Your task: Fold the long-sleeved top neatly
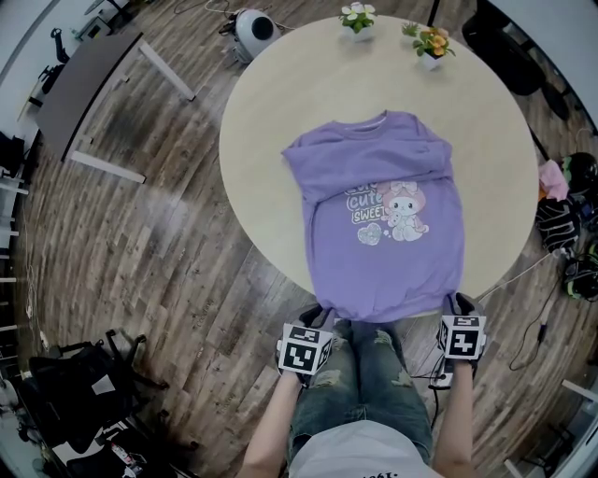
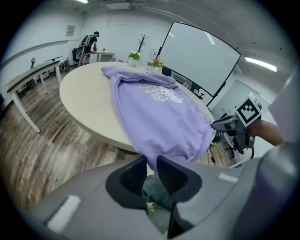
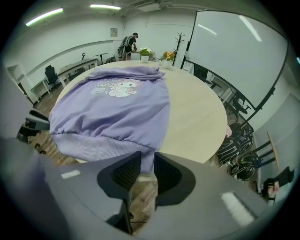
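Head view, surroundings: a round pale table [image 1: 280,121] stood on a wood-plank floor [image 1: 140,243]. Two flower pots [image 1: 358,19] sat at its far edge, well apart from the work. A grey desk [image 1: 79,84] and a black chair [image 1: 79,383] stood off to the left, and nothing lay across the garment.
Head view, garment: the long-sleeved top [image 1: 383,215] was purple and lay front up, collar away from the person. It bore a cartoon rabbit print with lettering, and a band of folded cloth crossed the chest. Its hem hung over the near table edge.
Head view, grippers: the left hand-held gripper [image 1: 322,315] and the right hand-held gripper [image 1: 460,302] each met one hem corner, above the person's jeans [image 1: 364,383].
Head view, hidden: the sleeves could not be traced clearly.
Left gripper view, jaws: they were pinched nearly together on the left corner of the hem, with purple cloth running between them.
Left gripper view, surroundings: the right hand-held gripper showed at the far corner, a large white screen [image 2: 201,61] stood behind it, and a person [image 2: 86,47] stood at a distant desk.
Right gripper view, jaws: they were clamped on the ribbed hem band [image 3: 103,147] at its right corner, with only cloth in the narrow gap.
Right gripper view, hard to make out: the dark clutter [image 3: 239,154] on the floor at right was too distorted to name.
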Action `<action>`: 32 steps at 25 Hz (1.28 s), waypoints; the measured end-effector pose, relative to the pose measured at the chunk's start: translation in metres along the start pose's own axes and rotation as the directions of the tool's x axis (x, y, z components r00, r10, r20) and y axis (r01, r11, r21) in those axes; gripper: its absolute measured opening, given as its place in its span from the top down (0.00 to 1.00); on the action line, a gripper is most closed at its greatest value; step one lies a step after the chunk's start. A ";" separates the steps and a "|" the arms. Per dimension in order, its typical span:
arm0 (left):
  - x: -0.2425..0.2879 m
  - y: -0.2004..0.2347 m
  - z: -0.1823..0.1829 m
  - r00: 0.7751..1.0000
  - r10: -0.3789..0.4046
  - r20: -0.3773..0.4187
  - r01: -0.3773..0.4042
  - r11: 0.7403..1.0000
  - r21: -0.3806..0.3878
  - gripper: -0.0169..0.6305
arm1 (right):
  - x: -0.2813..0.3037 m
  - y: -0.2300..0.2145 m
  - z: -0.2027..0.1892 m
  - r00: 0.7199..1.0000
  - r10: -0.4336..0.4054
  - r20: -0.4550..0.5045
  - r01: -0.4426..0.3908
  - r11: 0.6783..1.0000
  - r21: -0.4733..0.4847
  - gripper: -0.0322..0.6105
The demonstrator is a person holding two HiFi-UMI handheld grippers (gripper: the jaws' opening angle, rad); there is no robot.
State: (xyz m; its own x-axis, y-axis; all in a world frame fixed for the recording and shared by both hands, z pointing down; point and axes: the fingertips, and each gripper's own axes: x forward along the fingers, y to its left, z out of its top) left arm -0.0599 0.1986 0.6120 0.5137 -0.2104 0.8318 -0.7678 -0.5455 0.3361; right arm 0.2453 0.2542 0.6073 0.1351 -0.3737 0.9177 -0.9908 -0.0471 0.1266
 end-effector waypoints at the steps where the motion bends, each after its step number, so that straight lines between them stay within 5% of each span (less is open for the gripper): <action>1: -0.001 0.000 0.001 1.000 0.004 0.006 -0.004 1.000 -0.001 0.87 | 0.000 0.000 0.000 1.000 0.001 0.000 -0.001 1.000 0.009 0.77; 4: -0.003 0.000 0.004 1.000 0.008 0.013 -0.008 1.000 -0.002 0.94 | 0.000 -0.001 -0.001 1.000 0.004 -0.004 -0.003 0.999 0.034 0.76; 13: -0.002 -0.001 0.007 1.000 0.022 0.012 -0.022 1.000 -0.010 0.95 | 0.002 0.004 -0.001 0.998 0.069 0.009 -0.069 0.992 0.108 0.84; 32: -0.035 0.010 0.012 0.997 0.076 0.020 -0.077 0.997 0.028 0.96 | -0.024 0.014 -0.008 0.992 0.117 -0.038 -0.116 0.993 0.015 0.88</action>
State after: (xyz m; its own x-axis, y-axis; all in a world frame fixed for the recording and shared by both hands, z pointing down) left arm -0.0807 0.1906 0.5810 0.4611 -0.2676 0.8460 -0.7939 -0.5503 0.2586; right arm 0.2278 0.2696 0.5901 0.0184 -0.3411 0.9398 -0.9998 -0.0174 0.0133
